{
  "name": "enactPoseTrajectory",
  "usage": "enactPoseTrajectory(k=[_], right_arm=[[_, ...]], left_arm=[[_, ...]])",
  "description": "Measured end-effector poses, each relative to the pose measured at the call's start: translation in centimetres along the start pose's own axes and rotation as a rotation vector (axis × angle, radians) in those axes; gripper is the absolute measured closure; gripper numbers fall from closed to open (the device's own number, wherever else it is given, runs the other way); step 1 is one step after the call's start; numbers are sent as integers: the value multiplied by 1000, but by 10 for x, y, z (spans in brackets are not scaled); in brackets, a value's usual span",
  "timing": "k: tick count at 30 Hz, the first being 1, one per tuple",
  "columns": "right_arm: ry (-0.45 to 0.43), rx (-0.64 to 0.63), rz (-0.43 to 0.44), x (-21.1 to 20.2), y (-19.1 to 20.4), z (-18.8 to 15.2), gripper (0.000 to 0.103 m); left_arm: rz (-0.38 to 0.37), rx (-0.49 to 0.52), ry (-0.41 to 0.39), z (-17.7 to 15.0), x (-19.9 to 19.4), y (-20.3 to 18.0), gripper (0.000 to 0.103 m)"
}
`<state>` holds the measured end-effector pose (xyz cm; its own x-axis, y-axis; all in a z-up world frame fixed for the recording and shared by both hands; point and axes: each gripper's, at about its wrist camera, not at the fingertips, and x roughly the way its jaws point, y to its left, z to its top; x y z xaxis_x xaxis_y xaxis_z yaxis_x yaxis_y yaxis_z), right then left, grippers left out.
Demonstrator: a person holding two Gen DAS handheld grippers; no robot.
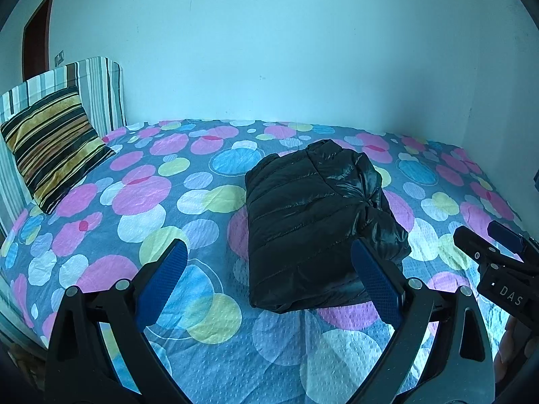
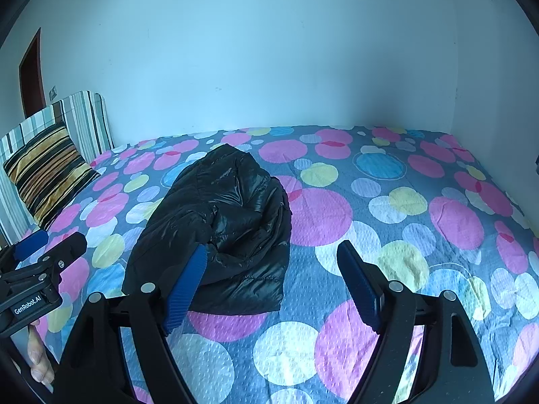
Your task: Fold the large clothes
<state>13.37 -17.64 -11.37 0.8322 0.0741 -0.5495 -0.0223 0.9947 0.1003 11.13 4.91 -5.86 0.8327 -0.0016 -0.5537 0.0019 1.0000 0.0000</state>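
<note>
Folded black jacket [image 1: 313, 222] mid-bed, bedspread [image 2: 404, 222] bare around, both tools apart

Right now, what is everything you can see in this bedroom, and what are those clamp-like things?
Puffy black quilted jacket: one, shiny black, folded into a bundle mid-bed.
Polka-dot bedspread: one, grey with pink, blue, yellow and white circles, covering the bed.
Striped cushion: one, gold, black and brown, leaning at the headboard.
Striped padded headboard: one, grey, white and brown, at the bed's left end.
Door: one, dark brown, far left.
Left gripper: one, black with blue pads, open, holding nothing.
Right gripper: same, open, holding nothing.
</note>
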Motion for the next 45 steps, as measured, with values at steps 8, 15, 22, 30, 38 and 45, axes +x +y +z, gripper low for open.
enactPoseTrajectory(k=[8,15,22,30,38,45], right_arm=[[-1,-4,1,-2,1,-2,25],[-3,-9,3,-5,2,-3,25],[0,-19,9,-6,5,-3,24],[0,-25,10,-7,8,-3,24],[1,-27,11,-8,10,-3,24],[5,-42,20,-10,12,-3,24]], left_arm=[[8,2,1,-2,-3,-1,5],[-3,-14,-8,-1,-9,1,5],[6,-14,-20,-2,-14,2,5],[24,-14,-13,-3,-16,4,5],[15,-20,-36,-2,-21,4,2],[15,-15,-28,-3,-20,0,2]])
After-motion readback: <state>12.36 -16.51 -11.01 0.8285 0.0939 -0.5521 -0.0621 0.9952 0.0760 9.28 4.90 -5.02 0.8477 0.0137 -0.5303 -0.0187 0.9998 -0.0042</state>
